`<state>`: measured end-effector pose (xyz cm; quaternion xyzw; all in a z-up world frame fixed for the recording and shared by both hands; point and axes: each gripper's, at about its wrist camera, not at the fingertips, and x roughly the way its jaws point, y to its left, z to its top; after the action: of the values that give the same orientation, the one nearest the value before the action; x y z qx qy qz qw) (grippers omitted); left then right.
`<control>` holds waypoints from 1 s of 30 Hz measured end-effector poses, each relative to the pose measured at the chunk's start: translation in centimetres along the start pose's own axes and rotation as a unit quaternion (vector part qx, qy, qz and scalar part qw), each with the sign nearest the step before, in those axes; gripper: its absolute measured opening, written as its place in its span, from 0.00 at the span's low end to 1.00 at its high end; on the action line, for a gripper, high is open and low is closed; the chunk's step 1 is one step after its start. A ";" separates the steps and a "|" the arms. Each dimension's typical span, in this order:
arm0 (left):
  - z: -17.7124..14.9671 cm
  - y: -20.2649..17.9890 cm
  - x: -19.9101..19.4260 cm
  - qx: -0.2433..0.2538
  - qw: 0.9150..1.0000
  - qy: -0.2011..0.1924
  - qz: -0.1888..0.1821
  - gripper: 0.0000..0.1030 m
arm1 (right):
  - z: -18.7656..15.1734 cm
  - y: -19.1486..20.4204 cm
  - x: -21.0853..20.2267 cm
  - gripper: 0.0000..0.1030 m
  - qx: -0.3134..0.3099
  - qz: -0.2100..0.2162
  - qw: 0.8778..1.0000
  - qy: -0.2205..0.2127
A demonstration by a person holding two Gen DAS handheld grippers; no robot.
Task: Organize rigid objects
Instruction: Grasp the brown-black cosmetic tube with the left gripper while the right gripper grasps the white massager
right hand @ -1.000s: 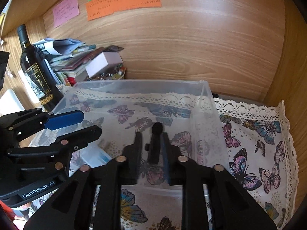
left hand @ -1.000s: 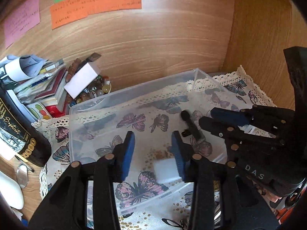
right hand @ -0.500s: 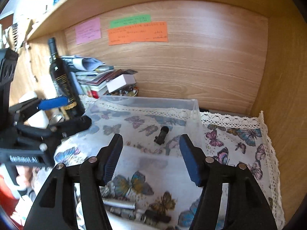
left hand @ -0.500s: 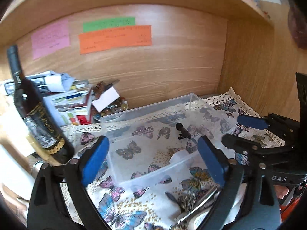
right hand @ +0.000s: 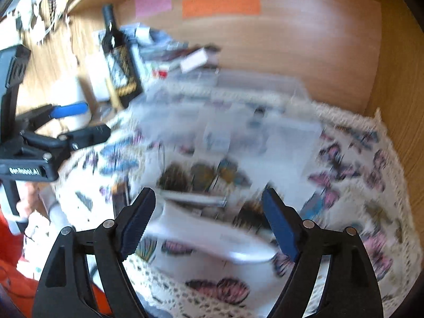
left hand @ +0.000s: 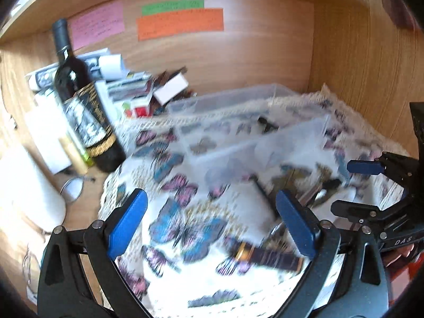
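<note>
A clear plastic bin [left hand: 254,143] sits on the butterfly cloth near the back wall, with a small black object [left hand: 265,123] inside; it is blurred in the right wrist view [right hand: 254,122]. My left gripper [left hand: 212,222] is open and empty, pulled back above the cloth. A dark tube with a gold band [left hand: 267,255] lies just below its right finger. My right gripper [right hand: 209,222] is open and empty above a white elongated object [right hand: 212,241] and a silver stick [right hand: 193,198]. Both views are motion-blurred.
A dark wine bottle [left hand: 84,106] stands left of the bin, with a pile of books and papers [left hand: 127,84] and a white box [left hand: 172,86] behind it. Wooden walls close the back and right. Coloured notes [left hand: 180,22] hang on the back wall.
Both grippers have released their objects into the bin, opened wide and pulled back and up toward the front. The views now take in loose items on the cloth in front of the bin.
</note>
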<state>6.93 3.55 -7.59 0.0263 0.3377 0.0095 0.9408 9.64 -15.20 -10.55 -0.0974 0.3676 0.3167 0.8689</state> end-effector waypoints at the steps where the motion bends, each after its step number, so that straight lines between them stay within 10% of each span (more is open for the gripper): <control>1: -0.5 0.2 0.0 0.000 1.000 0.006 0.003 0.96 | -0.4 0.2 0.5 0.78 -0.002 0.005 1.000 0.011; 10: -4.9 0.2 0.6 -0.014 0.998 0.056 -0.022 0.96 | -0.6 1.7 2.6 0.81 -0.031 0.025 0.998 0.044; 19: -6.5 -1.8 0.8 0.005 0.996 0.077 -0.053 0.96 | -0.9 3.1 2.5 0.34 -0.044 0.031 0.997 0.053; 30: -6.5 -4.8 3.2 0.049 0.990 0.093 -0.098 0.96 | -1.9 2.0 2.2 0.35 -0.036 0.019 0.996 0.077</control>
<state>5.27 -0.87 -14.96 0.0385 0.4247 -0.0973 0.8993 8.50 -13.37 -13.31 -0.1459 0.4232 0.3380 0.8279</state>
